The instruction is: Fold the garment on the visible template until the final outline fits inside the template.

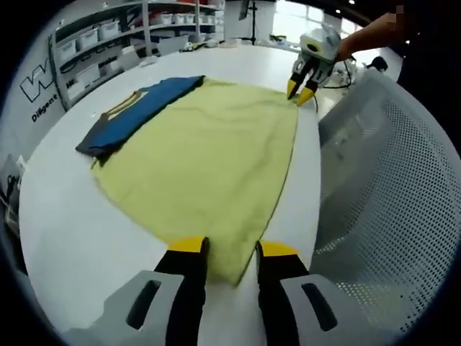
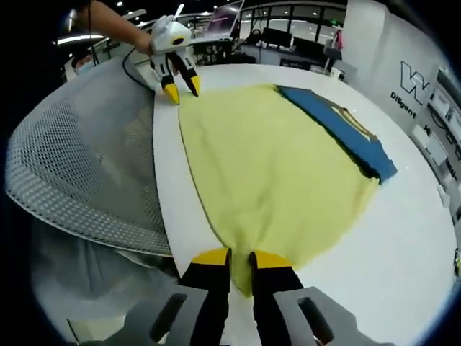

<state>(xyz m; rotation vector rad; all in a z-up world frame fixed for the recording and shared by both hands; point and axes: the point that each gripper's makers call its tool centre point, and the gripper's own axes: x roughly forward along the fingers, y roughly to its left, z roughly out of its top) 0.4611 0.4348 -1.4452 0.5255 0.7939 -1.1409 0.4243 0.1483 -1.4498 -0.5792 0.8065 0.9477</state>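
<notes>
Each gripper pinched a corner of the yellow cloth (image 1: pixel 209 166) on the white table (image 1: pixel 65 216): the left gripper (image 1: pixel 232 261) and the right gripper (image 2: pixel 240 265), jaws almost closed.

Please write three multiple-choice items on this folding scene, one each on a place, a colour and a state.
1. Where does the blue part of the garment lie?
A. along the yellow part's far edge
B. on the chair
C. on the floor

2. What colour is the large spread part?
A. red
B. yellow
C. black

3. How does the left gripper stand?
A. lifted clear of the cloth
B. fingers astride a cloth corner
C. shut on a cup

Answers:
1 A: the blue part borders the yellow part on the table.
2 B: that cloth is yellow.
3 B: the left gripper has a corner between its fingers.
</notes>
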